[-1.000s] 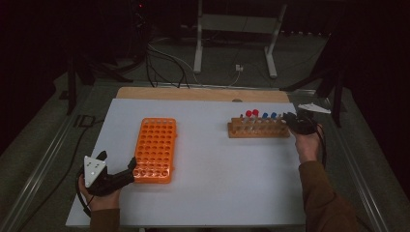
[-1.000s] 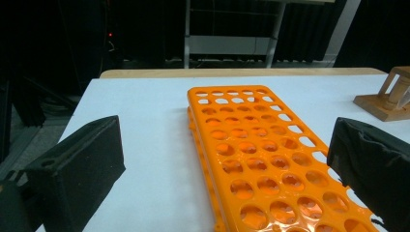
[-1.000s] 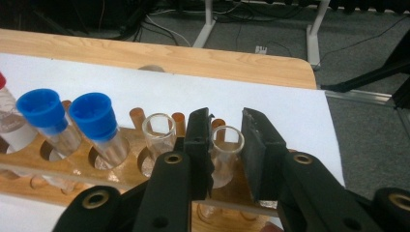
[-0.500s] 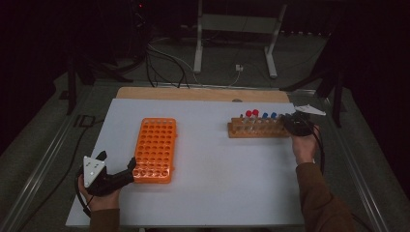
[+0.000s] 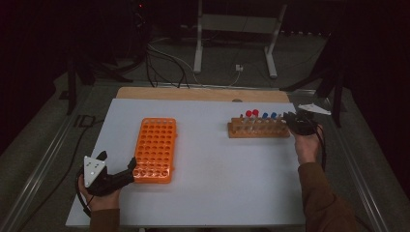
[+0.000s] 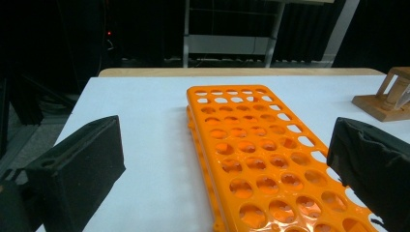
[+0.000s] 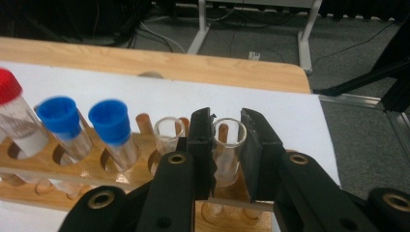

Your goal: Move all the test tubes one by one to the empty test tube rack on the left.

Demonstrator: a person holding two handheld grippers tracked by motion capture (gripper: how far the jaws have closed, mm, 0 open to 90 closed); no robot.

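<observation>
The right claw (image 7: 227, 150) pinches an uncapped glass tube (image 7: 227, 145) seated in the wooden rack (image 5: 258, 129) at the counter's (image 5: 212, 159) far right. A tilted pull risks jamming or cracking it. The left claw (image 6: 227, 159), spread, straddles the orange rack (image 6: 256, 159).

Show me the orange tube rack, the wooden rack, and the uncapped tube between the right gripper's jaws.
orange tube rack (image 5: 155, 150), high view, middle of its top grid.
wooden rack (image 5: 256, 130), high view, front face.
uncapped tube (image 7: 228, 129), right gripper view, clear rim.
</observation>
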